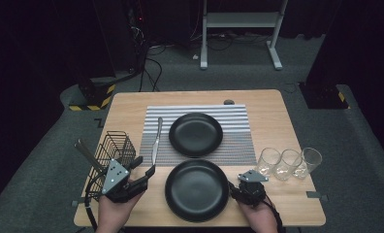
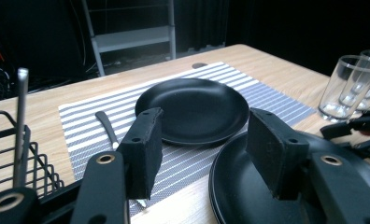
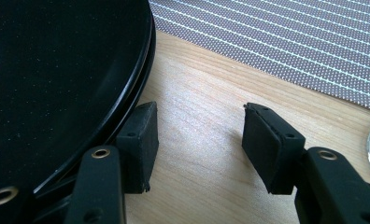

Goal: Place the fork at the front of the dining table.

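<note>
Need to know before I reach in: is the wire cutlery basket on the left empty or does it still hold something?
Not empty. The wire basket still holds one metal utensil handle, leaning out over its left rim; which utensil it is cannot be told.

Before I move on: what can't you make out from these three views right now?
- Near black plate: in the right gripper view its rim looks doubled; one plate or a stack is unclear.
- Wire basket: contents besides one metal handle too small in the high view.
- Knife: blade hidden by left hand-held gripper.
</note>
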`<action>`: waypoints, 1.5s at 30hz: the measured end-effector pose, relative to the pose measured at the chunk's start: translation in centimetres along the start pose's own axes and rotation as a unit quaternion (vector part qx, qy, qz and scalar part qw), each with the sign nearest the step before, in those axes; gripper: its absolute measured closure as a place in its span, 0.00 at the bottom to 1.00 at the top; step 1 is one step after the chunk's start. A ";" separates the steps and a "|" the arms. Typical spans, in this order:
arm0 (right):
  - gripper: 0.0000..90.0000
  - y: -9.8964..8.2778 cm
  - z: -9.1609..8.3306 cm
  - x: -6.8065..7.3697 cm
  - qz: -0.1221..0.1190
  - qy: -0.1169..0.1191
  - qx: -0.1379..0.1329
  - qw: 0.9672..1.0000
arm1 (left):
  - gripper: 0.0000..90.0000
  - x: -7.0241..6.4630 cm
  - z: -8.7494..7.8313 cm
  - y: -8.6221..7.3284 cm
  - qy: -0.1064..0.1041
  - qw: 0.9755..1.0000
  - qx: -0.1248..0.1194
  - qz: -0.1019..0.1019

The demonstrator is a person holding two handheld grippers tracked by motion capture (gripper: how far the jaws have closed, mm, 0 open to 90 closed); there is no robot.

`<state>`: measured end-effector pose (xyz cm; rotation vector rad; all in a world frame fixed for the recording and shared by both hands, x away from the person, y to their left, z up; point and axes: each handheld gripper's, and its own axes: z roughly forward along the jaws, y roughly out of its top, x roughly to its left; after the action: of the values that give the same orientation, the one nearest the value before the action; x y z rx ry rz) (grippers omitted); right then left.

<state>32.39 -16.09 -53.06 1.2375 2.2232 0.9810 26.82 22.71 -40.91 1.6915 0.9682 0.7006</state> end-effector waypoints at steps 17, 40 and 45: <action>0.50 0.0 0.0 0.0 0.000 0.000 0.000 1.000 | 0.64 3.0 -2.2 0.5 0.049 0.998 -0.012 -0.036; 0.50 0.0 0.0 0.0 0.000 0.000 0.000 1.000 | 0.63 5.2 -3.3 1.3 0.092 0.995 0.007 -0.045; 0.50 0.0 0.0 0.0 0.000 0.000 0.000 1.000 | 0.54 5.3 -3.2 2.0 0.099 0.994 0.014 -0.036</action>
<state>32.41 -16.11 -53.07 1.2371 2.2242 0.9815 27.47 28.49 -38.02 1.6237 1.1776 0.8213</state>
